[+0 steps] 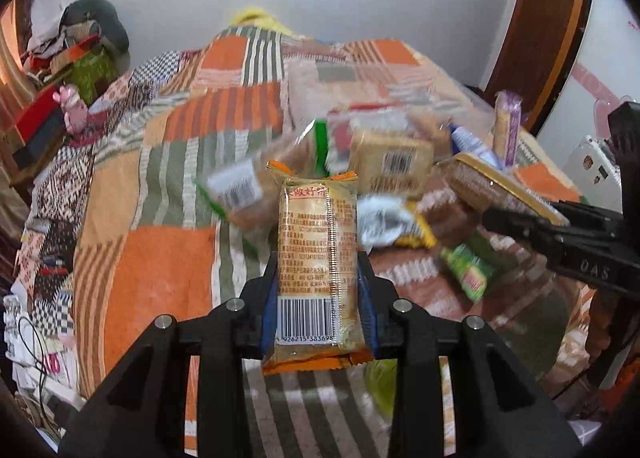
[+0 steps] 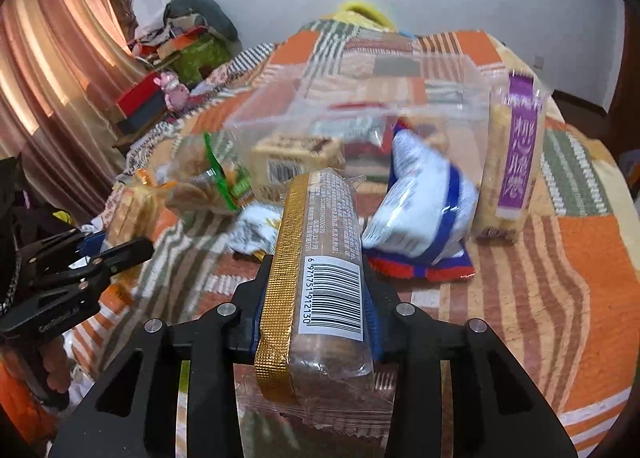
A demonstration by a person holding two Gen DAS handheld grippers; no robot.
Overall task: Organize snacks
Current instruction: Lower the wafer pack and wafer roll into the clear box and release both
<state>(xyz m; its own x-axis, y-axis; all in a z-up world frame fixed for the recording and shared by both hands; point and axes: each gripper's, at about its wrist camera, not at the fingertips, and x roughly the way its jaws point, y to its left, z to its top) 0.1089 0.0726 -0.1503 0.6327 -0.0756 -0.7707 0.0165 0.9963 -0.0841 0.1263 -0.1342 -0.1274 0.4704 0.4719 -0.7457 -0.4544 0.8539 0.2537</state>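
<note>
My left gripper is shut on an orange-edged biscuit packet, barcode up, held above the bed. My right gripper is shut on a gold-edged clear packet of brown biscuits. The right gripper and its packet also show at the right of the left wrist view. The left gripper shows at the left of the right wrist view. Ahead lie a clear plastic bin, a white-and-blue packet, a purple-labelled packet, a green-edged packet and a tan boxed snack.
Everything sits on a bed with an orange, green and white patchwork cover. Piled clutter and a pink toy lie at the far left. A curtain hangs on the left. A wooden door frame stands at the right.
</note>
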